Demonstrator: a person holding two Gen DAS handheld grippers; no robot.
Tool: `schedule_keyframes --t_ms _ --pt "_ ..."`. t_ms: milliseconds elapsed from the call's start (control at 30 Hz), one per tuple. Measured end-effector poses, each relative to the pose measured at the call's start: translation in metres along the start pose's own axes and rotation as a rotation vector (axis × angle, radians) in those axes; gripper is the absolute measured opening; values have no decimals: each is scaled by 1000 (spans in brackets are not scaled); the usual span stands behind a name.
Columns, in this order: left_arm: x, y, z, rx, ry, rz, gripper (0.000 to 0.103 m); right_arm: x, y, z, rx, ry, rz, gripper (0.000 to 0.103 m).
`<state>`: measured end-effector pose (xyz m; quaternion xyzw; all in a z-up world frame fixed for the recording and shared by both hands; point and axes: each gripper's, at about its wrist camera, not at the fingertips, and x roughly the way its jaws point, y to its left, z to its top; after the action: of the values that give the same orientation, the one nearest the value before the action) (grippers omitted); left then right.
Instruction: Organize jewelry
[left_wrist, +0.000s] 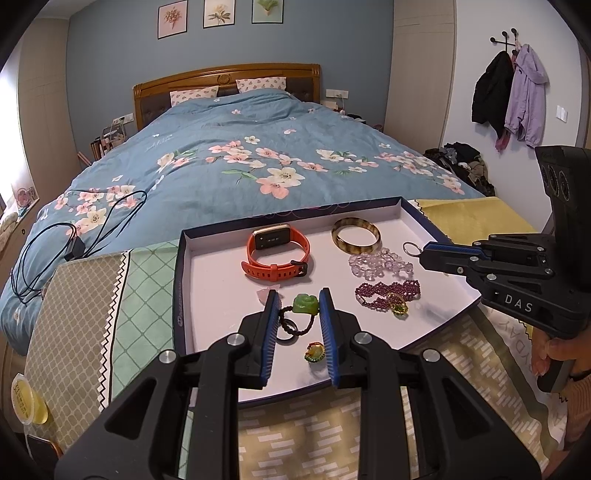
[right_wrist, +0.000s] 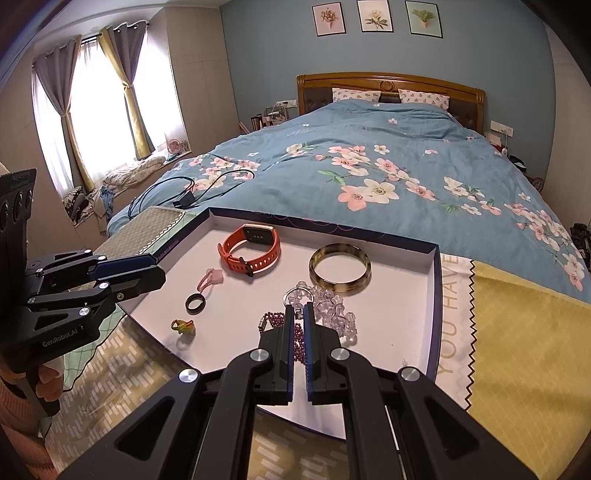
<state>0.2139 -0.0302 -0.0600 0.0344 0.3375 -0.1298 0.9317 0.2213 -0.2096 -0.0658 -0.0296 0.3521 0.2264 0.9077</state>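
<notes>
A shallow cardboard tray (left_wrist: 288, 216) with a dark rim and a smooth white floor sits on patterned cloths at the foot of a bed and holds the jewelry. On it lie an orange rubber-strapped watch (left_wrist: 277, 254) with a rounded rectangular face, a glossy mottled brown bangle (left_wrist: 355, 236), a heap of clear faceted beads (left_wrist: 380, 262), a strand of small purple beads (left_wrist: 388, 291), a plain black ring (right_wrist: 194, 303) and a yellow-green ring (left_wrist: 314, 350). The left gripper (left_wrist: 298, 308), marked "GenRobot.AI", has its ribbed blue pads drawn narrowly in on a carved green rose pendant (left_wrist: 306, 304), whose dark cord loops below. The right gripper (right_wrist: 299, 314), lettered "DAS", has its fingers pressed together, pinching a thin metal ring (right_wrist: 297, 295) above the clear beads. A white cloth (right_wrist: 448, 314) beside the tray reads "YOU HAVE".
</notes>
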Motion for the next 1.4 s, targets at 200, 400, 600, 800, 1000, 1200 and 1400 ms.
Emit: schedule_keyframes --t_ms 200,400,600,800,1000,1200,1400 --pt "4 2 0 -6 6 -2 22 4 -3 0 7 5 1 3" --pt "7 4 0 -12 12 1 22 8 -6 1 15 12 3 3" --pt "9 6 0 -16 19 4 22 7 -6 1 14 13 2 3" --pt "14 7 2 -19 33 8 22 12 -7 3 15 25 3 3" --pt "21 7 3 -20 49 13 22 16 -8 5 19 36 6 3" --pt "24 6 3 -20 53 15 22 22 -8 5 21 50 6 3" --pt "27 7 3 -20 62 20 22 25 -10 3 29 62 10 3"
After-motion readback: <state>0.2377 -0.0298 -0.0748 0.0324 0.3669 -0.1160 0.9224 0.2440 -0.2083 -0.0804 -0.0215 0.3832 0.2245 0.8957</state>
